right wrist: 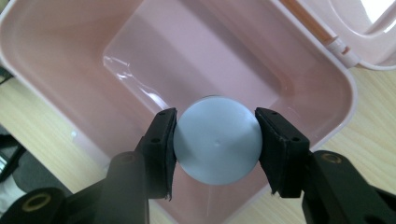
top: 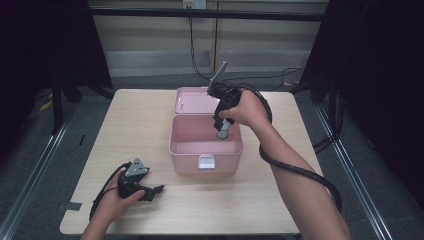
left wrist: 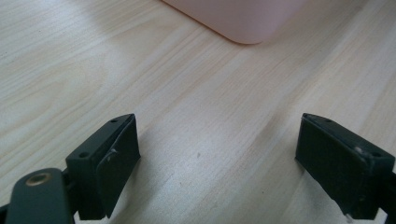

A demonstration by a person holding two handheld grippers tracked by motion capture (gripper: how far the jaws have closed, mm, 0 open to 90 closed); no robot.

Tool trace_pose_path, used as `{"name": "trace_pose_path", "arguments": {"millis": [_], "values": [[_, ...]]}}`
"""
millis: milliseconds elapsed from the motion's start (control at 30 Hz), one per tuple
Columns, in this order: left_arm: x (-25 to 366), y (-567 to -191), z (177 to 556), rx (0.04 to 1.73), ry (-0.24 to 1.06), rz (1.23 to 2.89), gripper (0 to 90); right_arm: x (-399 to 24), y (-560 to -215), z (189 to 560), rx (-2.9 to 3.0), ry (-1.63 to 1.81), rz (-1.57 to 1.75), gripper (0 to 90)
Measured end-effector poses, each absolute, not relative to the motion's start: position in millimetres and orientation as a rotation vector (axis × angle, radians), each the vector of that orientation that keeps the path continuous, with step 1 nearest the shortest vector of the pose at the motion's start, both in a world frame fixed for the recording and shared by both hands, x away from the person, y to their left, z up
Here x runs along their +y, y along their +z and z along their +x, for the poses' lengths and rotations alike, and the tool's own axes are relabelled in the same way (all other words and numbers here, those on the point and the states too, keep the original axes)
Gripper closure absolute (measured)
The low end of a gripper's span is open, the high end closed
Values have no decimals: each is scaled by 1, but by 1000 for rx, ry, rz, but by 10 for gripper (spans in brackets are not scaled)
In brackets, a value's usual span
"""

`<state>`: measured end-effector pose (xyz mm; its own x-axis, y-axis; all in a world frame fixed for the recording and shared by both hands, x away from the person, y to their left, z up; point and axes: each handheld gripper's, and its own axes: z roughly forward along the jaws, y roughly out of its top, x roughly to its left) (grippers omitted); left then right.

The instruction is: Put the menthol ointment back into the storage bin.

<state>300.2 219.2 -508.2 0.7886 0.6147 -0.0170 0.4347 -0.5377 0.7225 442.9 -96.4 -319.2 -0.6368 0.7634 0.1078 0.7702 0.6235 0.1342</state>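
A pink plastic box (top: 206, 148) stands open in the middle of the table, its lid (top: 191, 100) folded back behind it. My right gripper (top: 223, 131) points down into the box, shut on a grey round-topped cylinder (top: 223, 130). In the right gripper view the grey cylinder (right wrist: 217, 140) sits squeezed between both pads of my right gripper (right wrist: 215, 147), above the bottom of the pink box (right wrist: 177, 60). My left gripper (top: 156, 190) rests on the table near the front left, open. Nothing but bare wood lies between the pads of my left gripper (left wrist: 217, 156).
The table (top: 135, 130) is light wood. A corner of the pink box (left wrist: 238, 18) lies ahead of the left gripper. A thick black cable (top: 300, 170) loops from the right gripper along the forearm. Dark curtains flank the table.
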Motion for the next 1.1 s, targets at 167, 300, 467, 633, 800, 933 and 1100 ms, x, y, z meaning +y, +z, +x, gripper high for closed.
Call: {"name": "trace_pose_path", "arguments": {"millis": [167, 300, 467, 633, 800, 933, 1100], "values": [[219, -508, 300, 773, 309, 2225, 129, -96, -324, 449, -2733, -256, -1440, 508], [219, -508, 300, 771, 305, 2225, 129, -95, -329, 452, -2700, -248, -1519, 508], [219, -508, 300, 771, 305, 2224, 129, -91, -336, 455, -2670, -224, -1582, 508], [219, -508, 300, 771, 304, 2224, 129, -89, -344, 459, -2623, -210, -1653, 509], [219, -508, 300, 771, 304, 2224, 129, -89, -352, 462, -2589, -211, -1723, 508], [219, -508, 300, 772, 304, 2224, 129, -91, -356, 464, -2567, -223, -1769, 508], [219, -508, 300, 771, 304, 2224, 129, -92, -362, 467, -2553, -224, -1802, 508]]}}
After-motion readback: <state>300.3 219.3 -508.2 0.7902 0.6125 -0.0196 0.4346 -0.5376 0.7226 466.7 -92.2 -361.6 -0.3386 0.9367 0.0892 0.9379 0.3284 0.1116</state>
